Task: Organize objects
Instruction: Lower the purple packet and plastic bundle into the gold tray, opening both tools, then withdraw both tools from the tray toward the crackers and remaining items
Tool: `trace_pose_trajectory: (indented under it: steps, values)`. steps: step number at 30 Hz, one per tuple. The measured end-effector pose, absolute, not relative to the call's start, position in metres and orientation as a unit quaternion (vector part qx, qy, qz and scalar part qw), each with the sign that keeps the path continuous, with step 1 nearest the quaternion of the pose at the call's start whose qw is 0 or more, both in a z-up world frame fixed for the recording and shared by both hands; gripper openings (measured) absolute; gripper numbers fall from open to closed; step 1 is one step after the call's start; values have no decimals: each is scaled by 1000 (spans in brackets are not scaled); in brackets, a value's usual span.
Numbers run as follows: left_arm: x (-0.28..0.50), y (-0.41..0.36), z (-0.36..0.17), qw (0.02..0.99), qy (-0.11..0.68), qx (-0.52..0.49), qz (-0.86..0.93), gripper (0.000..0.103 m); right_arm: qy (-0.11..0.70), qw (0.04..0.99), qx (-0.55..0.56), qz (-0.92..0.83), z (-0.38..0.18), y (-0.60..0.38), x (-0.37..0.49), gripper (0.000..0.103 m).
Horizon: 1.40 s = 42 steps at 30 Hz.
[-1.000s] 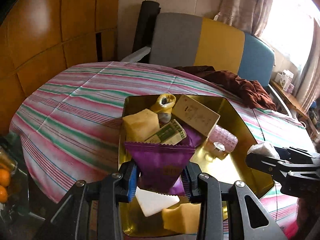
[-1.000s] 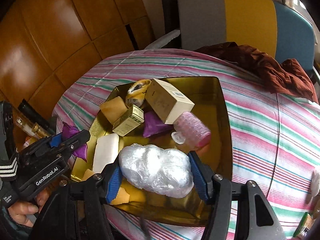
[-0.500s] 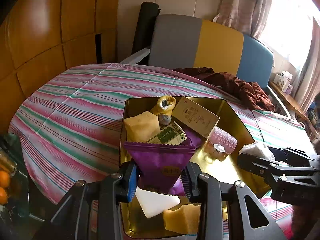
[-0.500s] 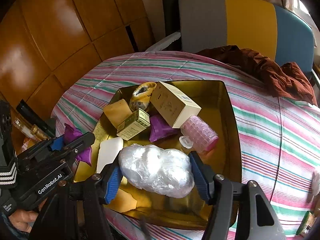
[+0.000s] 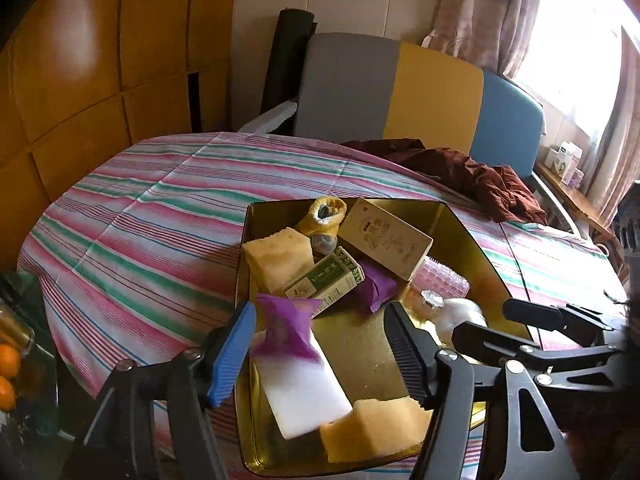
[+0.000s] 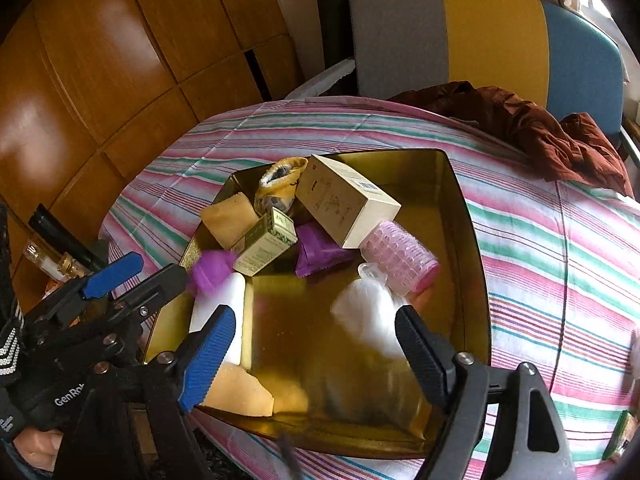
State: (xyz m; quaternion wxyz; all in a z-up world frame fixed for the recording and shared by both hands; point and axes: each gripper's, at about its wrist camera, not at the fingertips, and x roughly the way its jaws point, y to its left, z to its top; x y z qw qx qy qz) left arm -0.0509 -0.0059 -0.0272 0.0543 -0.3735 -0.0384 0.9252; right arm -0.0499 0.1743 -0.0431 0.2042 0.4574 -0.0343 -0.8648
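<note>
Hovering over gold tray on striped surface: left claw just opened, blurred purple packet loose btwn jaws; right claw just opened, white plastic wad free in tray.

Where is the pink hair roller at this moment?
In both wrist views the pink hair roller lies in the gold tray, toward its right side, against the beige box and beside the white plastic bundle.

A gold tray sits on a pink, green and white striped tablecloth.
</note>
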Motion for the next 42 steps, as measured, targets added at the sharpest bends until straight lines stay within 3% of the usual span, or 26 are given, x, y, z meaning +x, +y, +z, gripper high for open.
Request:
trace_pose_trajectory:
  steps: [42]
  values:
    - [-33, 16, -13, 71, -16, -355, 932, 72, -44, 129, 438, -888, -39, 217, -35, 83]
